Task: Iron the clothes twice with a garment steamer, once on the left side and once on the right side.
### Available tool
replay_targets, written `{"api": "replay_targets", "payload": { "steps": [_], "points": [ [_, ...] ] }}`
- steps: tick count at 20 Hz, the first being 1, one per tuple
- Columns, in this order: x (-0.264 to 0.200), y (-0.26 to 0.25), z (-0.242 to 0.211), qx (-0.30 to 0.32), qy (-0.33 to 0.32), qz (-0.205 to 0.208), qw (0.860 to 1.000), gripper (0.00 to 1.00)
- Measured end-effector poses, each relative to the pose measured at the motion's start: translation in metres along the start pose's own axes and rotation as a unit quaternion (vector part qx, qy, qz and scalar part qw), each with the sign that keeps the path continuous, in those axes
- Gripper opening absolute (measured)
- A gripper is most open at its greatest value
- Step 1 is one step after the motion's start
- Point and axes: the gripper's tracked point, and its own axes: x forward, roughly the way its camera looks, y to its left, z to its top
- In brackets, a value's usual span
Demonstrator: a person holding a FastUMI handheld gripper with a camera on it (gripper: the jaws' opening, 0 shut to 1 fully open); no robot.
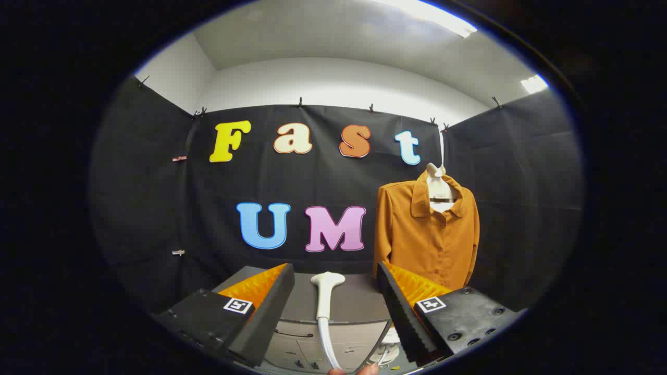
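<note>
The claw (333,307) is wide open. Its two fingers (271,307) stand far apart and hold nothing. Right between them is the steamer head (326,291), white, standing upright with its flat top up. Its white hose (327,344) runs down below it, and a bit of a hand (354,371) shows at the bottom, close to the hose. Just behind the steamer head is a grey cabinet (359,302).

To do this step well, I think the claw should slide forward so the neck of the steamer head sits in the middle of the gap, then close slowly on the thin part so it does not tip.

Farther away, beyond the right finger, the orange shirt (424,234) hangs on a white hanger (435,174) against the black wall. It has a collar and buttons.

Each finger carries a small square black-and-white marker (238,305). There is no brand or label on the steamer or shirt that I can read.
</note>
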Motion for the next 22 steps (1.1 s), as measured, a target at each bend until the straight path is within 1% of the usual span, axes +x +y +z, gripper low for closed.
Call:
{"api": "replay_targets", "payload": {
  "steps": [5, 11, 22],
  "points": [
    [0.001, -0.008, -0.003, 0.016, 0.010, -0.004, 1.000, 0.98],
    [0.004, -0.010, -0.009, 0.011, 0.019, -0.009, 1.000, 0.98],
    [0.011, -0.010, -0.023, 0.014, 0.037, 0.010, 0.999, 0.98]
  ]
}}
